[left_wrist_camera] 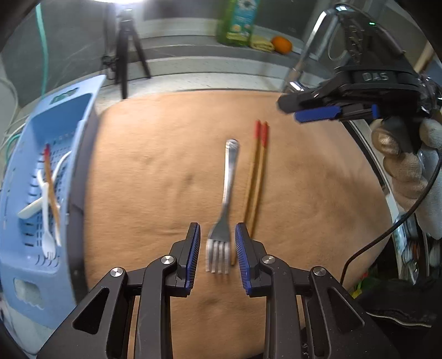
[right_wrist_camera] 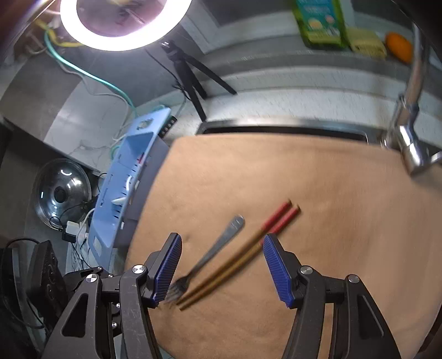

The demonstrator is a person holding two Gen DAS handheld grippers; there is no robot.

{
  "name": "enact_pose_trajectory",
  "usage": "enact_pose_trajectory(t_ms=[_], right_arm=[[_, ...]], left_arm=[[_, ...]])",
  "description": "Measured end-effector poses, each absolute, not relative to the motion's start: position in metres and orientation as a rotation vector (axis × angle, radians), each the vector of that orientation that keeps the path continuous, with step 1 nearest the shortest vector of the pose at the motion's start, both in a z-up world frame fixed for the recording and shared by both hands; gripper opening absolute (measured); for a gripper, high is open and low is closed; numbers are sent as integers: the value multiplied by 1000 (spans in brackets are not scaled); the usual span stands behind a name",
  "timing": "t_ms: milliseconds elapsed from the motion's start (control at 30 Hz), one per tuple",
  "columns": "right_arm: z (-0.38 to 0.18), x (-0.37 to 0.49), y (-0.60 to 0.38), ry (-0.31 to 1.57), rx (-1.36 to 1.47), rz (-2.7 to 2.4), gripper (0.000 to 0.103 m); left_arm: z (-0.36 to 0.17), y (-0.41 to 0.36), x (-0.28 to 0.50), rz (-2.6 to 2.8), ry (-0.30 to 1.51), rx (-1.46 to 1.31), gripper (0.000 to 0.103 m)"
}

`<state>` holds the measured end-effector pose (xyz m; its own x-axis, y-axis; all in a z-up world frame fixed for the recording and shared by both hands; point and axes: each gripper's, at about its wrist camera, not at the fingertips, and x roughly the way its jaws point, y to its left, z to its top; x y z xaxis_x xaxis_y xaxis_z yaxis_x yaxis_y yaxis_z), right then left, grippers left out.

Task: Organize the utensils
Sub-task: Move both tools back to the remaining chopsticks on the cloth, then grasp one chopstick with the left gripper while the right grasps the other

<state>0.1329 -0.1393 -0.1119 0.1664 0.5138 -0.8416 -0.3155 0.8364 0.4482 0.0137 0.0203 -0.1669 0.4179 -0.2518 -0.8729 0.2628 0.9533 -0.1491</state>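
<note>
A metal fork lies on the tan mat, tines toward me, with a pair of red-tipped chopsticks just to its right. My left gripper is open, its pads either side of the fork's tines, above the mat. My right gripper hovers at the upper right of the left wrist view. In the right wrist view it is open above the fork and chopsticks. A blue slotted basket at the left holds white plastic utensils and a chopstick; it also shows in the right wrist view.
A chrome tap and sink rim lie beyond the mat. A black tripod, green bottle, yellow cloth and orange stand at the back. A ring light, pot lid and cables are at the left.
</note>
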Motion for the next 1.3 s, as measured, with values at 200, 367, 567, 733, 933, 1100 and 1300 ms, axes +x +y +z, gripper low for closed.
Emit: enact_pose_trajectory(t_ms=[200,367,567,733,933,1100,1300], right_arm=[[-151,129,-146,1383,241,535,30],[-168,133,-147,1421,308,490,28],[-179,138,-144,1447,337,451,20],[-186,139,-142,1460,354,419,18],[-191,144,-138,1473,353,387,15],[-192,146,-133,1476,333,378,14],[-192,145,-135,1470,335,382,12]], left_arm=[[-174,1,33,-376,1105,32,24],[-184,-16,54,-417,1137,68,15],[-197,-30,71,-439,1178,92,12],[-203,-36,77,-451,1193,118,12],[-207,-45,85,-447,1199,159,12],[-213,-47,89,-437,1212,159,9],[-213,-41,92,-440,1210,106,6]])
